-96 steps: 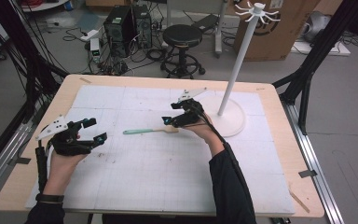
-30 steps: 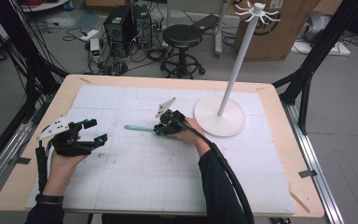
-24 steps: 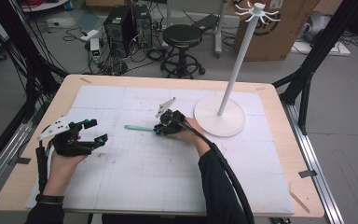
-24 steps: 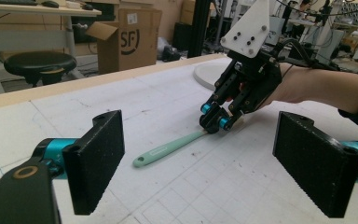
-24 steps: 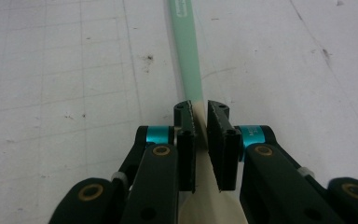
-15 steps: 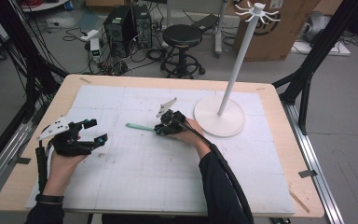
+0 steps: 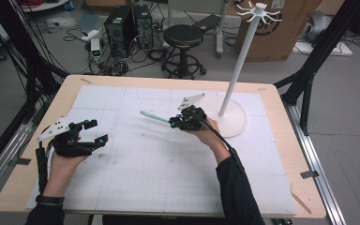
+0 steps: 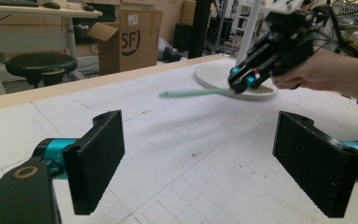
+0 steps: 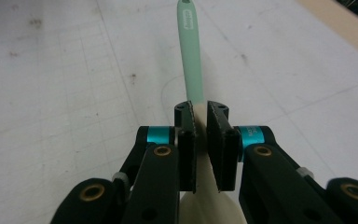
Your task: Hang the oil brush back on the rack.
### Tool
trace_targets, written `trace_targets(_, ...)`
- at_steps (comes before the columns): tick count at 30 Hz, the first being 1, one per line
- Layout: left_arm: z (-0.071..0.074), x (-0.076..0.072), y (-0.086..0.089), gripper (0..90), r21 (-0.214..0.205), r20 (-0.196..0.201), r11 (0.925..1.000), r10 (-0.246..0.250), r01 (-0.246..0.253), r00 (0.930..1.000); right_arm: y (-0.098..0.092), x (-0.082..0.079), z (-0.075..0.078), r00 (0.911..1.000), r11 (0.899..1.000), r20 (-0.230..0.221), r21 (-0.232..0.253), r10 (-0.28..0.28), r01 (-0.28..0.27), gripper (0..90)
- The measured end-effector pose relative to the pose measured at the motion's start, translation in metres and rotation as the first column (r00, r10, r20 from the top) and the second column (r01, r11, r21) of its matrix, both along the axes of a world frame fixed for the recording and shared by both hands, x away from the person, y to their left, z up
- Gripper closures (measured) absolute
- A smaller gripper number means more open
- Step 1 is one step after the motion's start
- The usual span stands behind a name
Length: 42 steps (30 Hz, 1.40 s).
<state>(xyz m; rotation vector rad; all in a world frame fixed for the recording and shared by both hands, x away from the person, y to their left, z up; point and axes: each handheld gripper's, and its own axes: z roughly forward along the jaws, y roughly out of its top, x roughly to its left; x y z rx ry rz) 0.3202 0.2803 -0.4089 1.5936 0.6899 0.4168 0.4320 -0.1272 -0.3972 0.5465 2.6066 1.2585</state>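
Above desk point(image 7: 281, 187) centre | right gripper point(image 7: 174, 123) clamped on spatula point(image 7: 153, 117), handle leading, ready to carry | left gripper point(image 7: 93, 132) apart, resting idle

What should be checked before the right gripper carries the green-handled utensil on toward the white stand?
1. Right gripper shut on the utensil: ok.
2. Utensil lifted off the table mat: ok.
3. Handle points away from the hook stand: ok.
4. Left gripper open, holding nothing: ok.
5. Left gripper apart from the utensil's path: ok.
6. Which hook on the stand is meant: cannot tell.
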Motion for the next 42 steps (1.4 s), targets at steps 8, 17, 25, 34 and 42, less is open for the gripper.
trace_targets(8,-0.001,0.001,-0.001,17.2,0.0,-0.002,1.0,-0.003,0.003,1.0,-0.047,-0.022,0.029,0.9981,0.993,0.009,0.104,-0.06,0.059,83.3)
trace_targets(17,-0.002,0.003,-0.001,17.2,-0.008,-0.006,1.0,0.0,0.0,1.0,-0.098,-0.053,0.053,0.991,0.98,0.045,0.16,-0.126,0.118,83.3)
trace_targets(25,-0.003,0.003,-0.002,17.2,-0.005,-0.01,1.0,-0.001,0.001,0.9999,-0.152,-0.078,0.074,0.9722,0.943,0.038,0.256,-0.231,0.214,83.3)
trace_targets(34,-0.003,0.002,-0.003,17.2,-0.004,-0.012,1.0,0.001,-0.001,0.9999,-0.199,-0.104,0.099,0.9475,0.909,0.045,0.301,-0.317,0.289,83.3)
trace_targets(42,-0.002,0.002,-0.002,17.2,-0.004,-0.014,1.0,0.0,0.0,0.9999,-0.228,-0.12,0.119,0.9284,0.886,0.063,0.33,-0.366,0.327,83.3)
